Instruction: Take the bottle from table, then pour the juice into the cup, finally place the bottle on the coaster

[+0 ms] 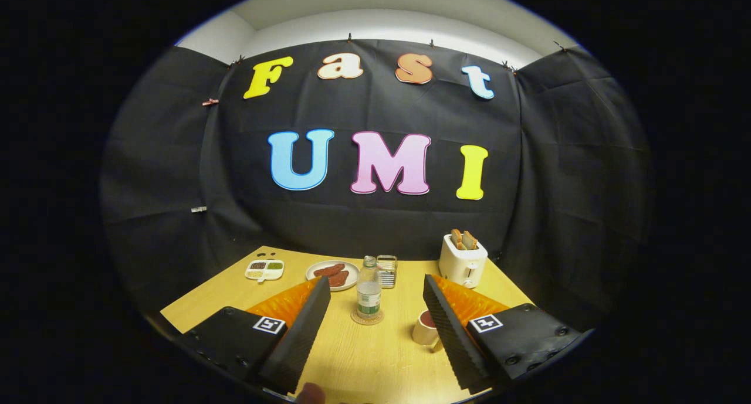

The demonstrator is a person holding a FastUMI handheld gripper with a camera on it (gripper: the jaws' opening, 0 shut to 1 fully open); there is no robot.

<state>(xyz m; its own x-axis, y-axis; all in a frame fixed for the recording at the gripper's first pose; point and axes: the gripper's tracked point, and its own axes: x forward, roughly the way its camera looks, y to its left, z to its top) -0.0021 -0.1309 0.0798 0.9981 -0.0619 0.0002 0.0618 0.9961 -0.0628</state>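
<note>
A clear plastic bottle (368,289) with a white cap and a green label stands upright on a round cork coaster (367,318), just beyond my fingertips and a little left of the gap's middle. A small cup (425,328) with dark red liquid inside sits right of the coaster, partly hidden behind my right finger (449,328). My gripper (377,287) is open wide, held back from the bottle, with nothing between its ribbed black fingers.
On the wooden table (375,363), a white plate (333,274) with sausages lies behind the bottle to the left, a small wire rack (387,270) right behind it. A white toaster (462,260) with toast stands back right. A divided condiment dish (264,269) sits far left.
</note>
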